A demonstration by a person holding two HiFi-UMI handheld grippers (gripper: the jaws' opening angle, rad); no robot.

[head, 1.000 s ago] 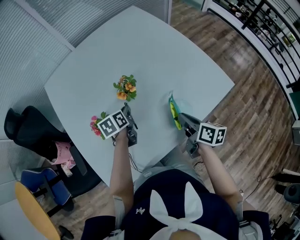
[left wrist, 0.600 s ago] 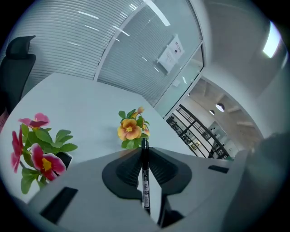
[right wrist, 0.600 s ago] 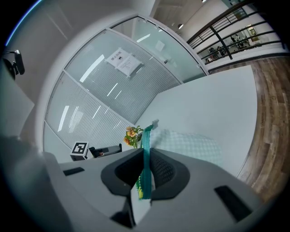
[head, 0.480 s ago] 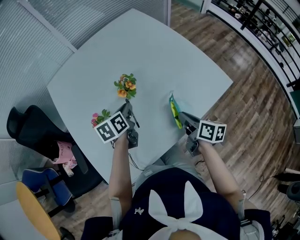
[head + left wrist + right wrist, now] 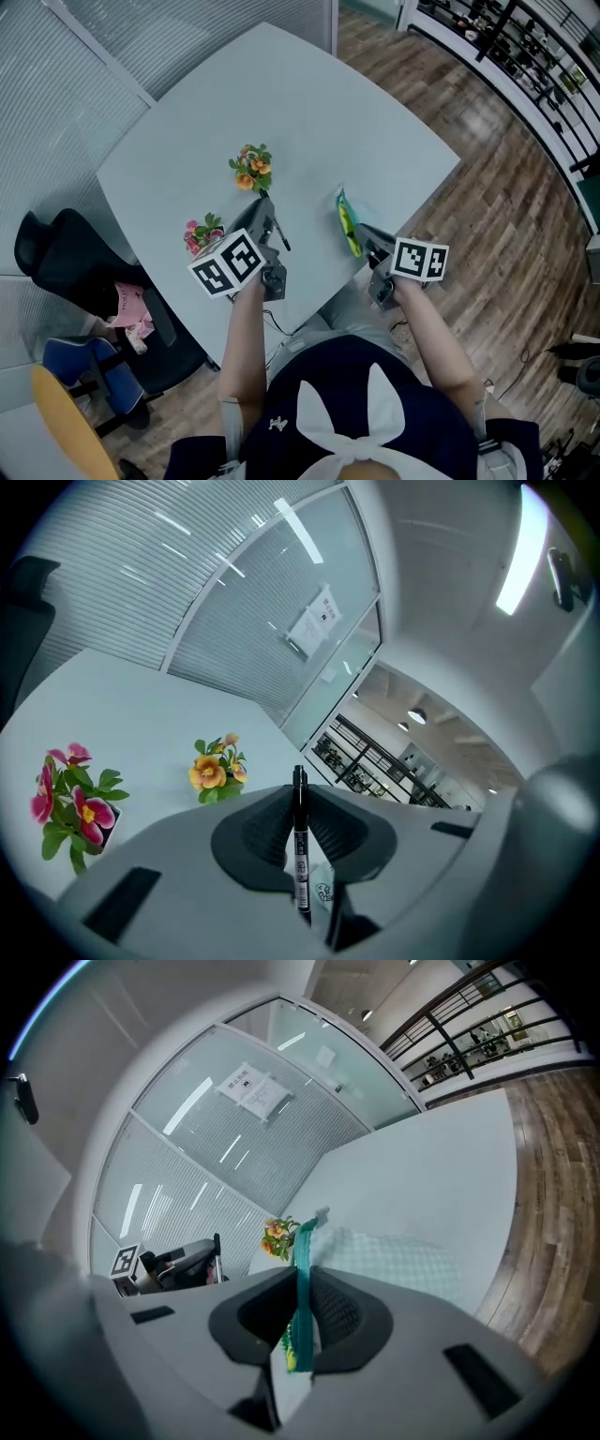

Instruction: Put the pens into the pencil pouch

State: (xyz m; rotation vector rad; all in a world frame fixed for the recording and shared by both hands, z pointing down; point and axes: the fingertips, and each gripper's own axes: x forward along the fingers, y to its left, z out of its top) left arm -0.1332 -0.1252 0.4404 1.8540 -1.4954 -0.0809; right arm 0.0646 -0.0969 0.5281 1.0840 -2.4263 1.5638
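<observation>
Raised since earlier, left gripper point(image 5: 263, 219) pinches black pen point(image 5: 300, 853), label print illegible; right gripper point(image 5: 364, 236), unmoved, pinches pencil pouch point(image 5: 348, 221) edge.

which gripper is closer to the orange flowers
Left. The left gripper, holding a pen, is just on the person's side of the orange flowers. The right gripper, gripping the pouch, is farther off to their right.

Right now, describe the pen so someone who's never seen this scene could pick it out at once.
On the pale grey table, look near the front edge, at the left gripper beside the pink flowers. Clamped between its jaws is a slim black pen with a white printed label, unlike the green pencil pouch in the right gripper.
</observation>
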